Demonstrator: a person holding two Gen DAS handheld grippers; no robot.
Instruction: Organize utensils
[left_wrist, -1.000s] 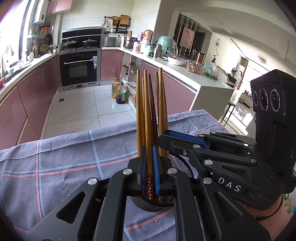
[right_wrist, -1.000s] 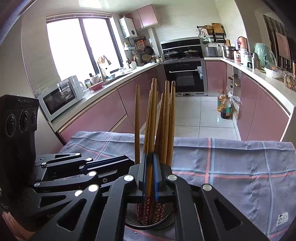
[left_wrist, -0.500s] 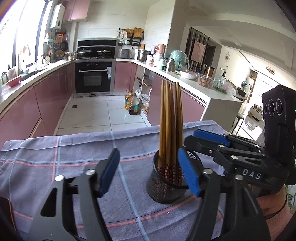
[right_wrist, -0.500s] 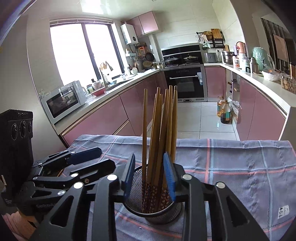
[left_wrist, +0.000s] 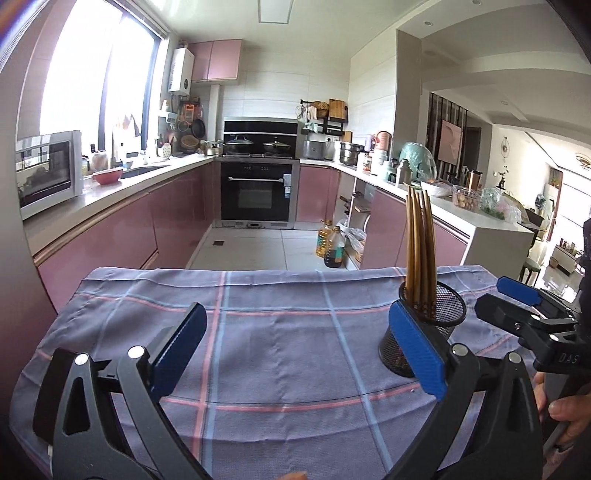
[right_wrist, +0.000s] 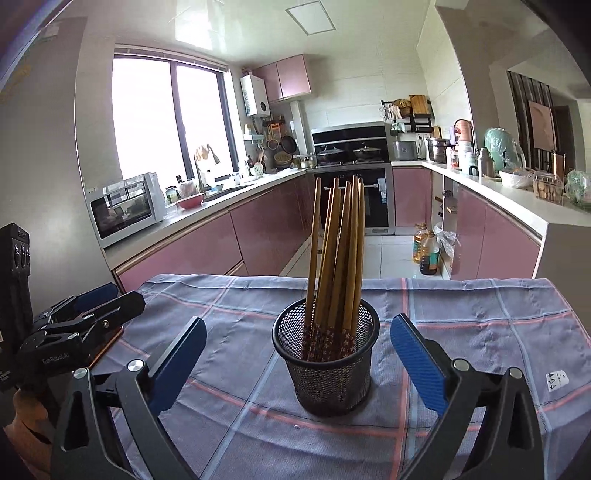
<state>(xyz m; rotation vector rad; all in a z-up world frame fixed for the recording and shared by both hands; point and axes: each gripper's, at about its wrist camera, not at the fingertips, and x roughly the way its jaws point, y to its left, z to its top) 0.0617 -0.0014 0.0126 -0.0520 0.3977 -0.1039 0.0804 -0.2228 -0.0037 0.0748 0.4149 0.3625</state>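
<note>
Both grippers have let go: the right gripper and the left gripper are opening their fingers, nothing between them. Beyond, the chopsticks now stand free in the mesh holder on the tabletop, so this placing looks finished.

The mesh cup is being viewed closely and head-on from the right wrist, and obliquely, at the frame's right, from the left wrist. The cup and the oven are being shared by both views.
</note>
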